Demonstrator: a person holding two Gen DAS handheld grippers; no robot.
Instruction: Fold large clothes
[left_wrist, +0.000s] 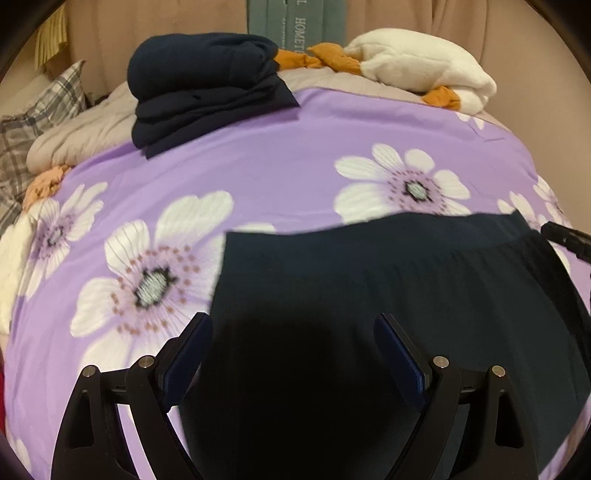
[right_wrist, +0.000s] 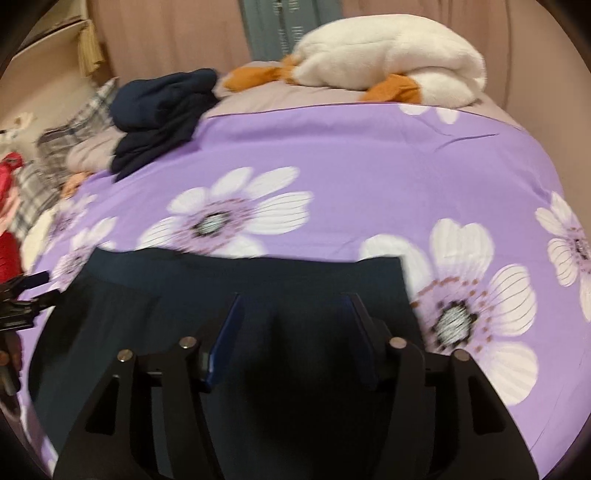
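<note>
Dark navy cloth fills the near ground of both wrist views: the garment (left_wrist: 388, 295) being folded lies flat on the bed with its banded edge running straight across, away from the person. The left gripper (left_wrist: 293, 354) hangs over its left part with jaws spread wide and nothing pinched between the pads, and the right gripper (right_wrist: 291, 332) hangs over its right part, jaws apart and likewise empty. Both hands seem to be between grasps, so the fold just laid needs a check before the next one. To do that well, I would take the two near corners at matching points, lift only enough to clear the cloth, and carry them evenly so the new edge lands parallel to the band; a pinch through both layers would keep the lower one from dragging. Either side of the garment the purple flowered bedcover (left_wrist: 258, 177) lies smooth and bare, giving room to sweep outward. Farther off, a folded stack of dark clothes (left_wrist: 207, 92) sits near the cover's far-left edge, well apart from the work, a likely place for the finished piece. Beyond it lie a white and orange plush toy (left_wrist: 417, 70), a plaid pillow (left_wrist: 22, 133) at far left and a pink curtain (left_wrist: 461, 22).
</note>
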